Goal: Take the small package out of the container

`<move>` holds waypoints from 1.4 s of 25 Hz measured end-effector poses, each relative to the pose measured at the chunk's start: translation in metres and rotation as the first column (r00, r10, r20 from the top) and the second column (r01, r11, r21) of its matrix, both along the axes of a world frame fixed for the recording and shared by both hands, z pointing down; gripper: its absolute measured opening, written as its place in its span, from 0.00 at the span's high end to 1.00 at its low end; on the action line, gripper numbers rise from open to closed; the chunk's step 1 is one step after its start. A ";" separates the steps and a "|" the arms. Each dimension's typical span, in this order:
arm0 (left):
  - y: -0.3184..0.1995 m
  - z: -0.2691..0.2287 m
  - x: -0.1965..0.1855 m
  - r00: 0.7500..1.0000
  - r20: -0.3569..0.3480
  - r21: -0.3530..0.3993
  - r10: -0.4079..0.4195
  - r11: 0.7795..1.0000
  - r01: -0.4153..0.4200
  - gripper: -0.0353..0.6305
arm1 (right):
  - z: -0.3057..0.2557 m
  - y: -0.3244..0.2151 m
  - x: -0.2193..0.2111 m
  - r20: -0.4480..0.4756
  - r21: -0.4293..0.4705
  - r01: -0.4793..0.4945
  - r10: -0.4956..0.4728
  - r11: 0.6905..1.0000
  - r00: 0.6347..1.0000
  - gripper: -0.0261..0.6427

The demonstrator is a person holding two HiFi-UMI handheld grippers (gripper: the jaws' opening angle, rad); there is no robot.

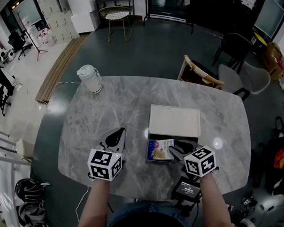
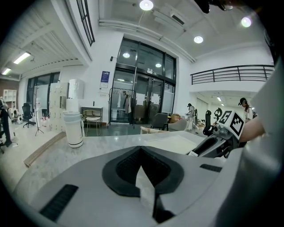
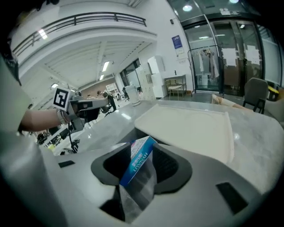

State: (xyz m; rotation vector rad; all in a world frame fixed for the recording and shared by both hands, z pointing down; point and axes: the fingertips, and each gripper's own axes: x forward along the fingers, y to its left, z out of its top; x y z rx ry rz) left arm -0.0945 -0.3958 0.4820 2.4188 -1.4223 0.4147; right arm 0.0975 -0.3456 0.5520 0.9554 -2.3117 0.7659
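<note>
Right tongs [image 3: 143, 172] pinch small package [image 3: 138, 160]; its lower end hidden.

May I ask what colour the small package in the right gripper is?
The small package: blue top with white print, clear below; best in right gripper view.

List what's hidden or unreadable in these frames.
small package, lower end: right gripper view, sunk between the jaws.
Its print: head view, too small to read.
container, floor: head view, covered by the small package and the right gripper.
Anything else inside the container: same cover.
</note>
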 end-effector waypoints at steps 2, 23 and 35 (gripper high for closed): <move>0.000 0.000 0.002 1.000 -0.003 -0.001 0.004 1.000 -0.004 0.93 | -0.002 -0.002 0.000 0.059 -0.033 -0.064 0.066 0.997 0.996 0.72; 0.011 -0.001 -0.004 1.000 -0.003 -0.006 -0.016 1.000 0.016 0.93 | 0.012 0.000 -0.003 0.193 -0.500 -0.299 0.441 0.813 0.877 0.80; 0.001 -0.020 -0.001 1.000 -0.007 0.041 -0.007 0.999 0.007 0.93 | -0.017 -0.008 0.007 0.171 -0.457 -0.243 0.353 0.855 0.920 0.81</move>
